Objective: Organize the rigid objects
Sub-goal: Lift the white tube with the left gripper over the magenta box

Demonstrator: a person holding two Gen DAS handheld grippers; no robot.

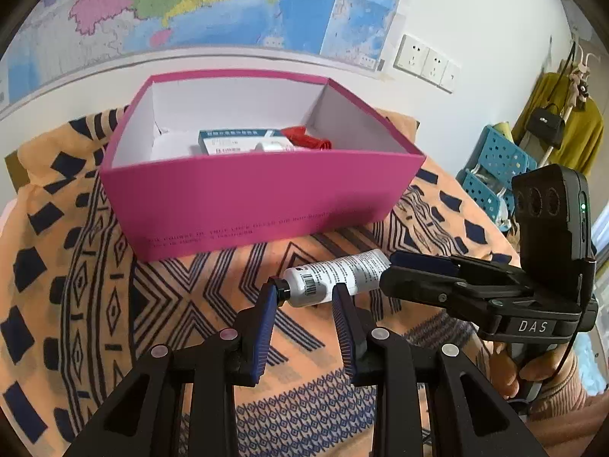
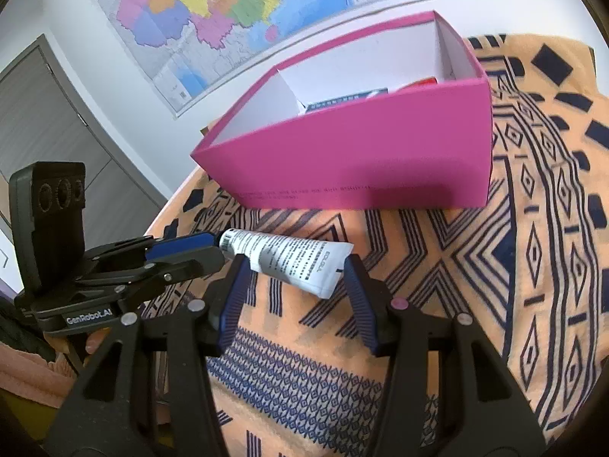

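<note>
A white tube with a black cap (image 1: 335,276) lies on the patterned cloth in front of the pink box (image 1: 262,186). My left gripper (image 1: 304,295) is open, its fingers on either side of the tube's cap end. My right gripper (image 2: 295,270) is open around the tube's flat crimped end (image 2: 293,262). Each gripper shows in the other's view: the right one (image 1: 415,272) at the tube's tail, the left one (image 2: 190,253) at its cap. The box (image 2: 361,156) holds a teal and white carton (image 1: 236,141) and a red object (image 1: 304,138).
The orange cloth with dark blue patterns (image 1: 182,304) covers the table. A map (image 1: 213,3) hangs on the wall behind. Blue perforated baskets (image 1: 495,167) and a coat rack with a black bag stand at the right. A grey door (image 2: 49,122) is at the left.
</note>
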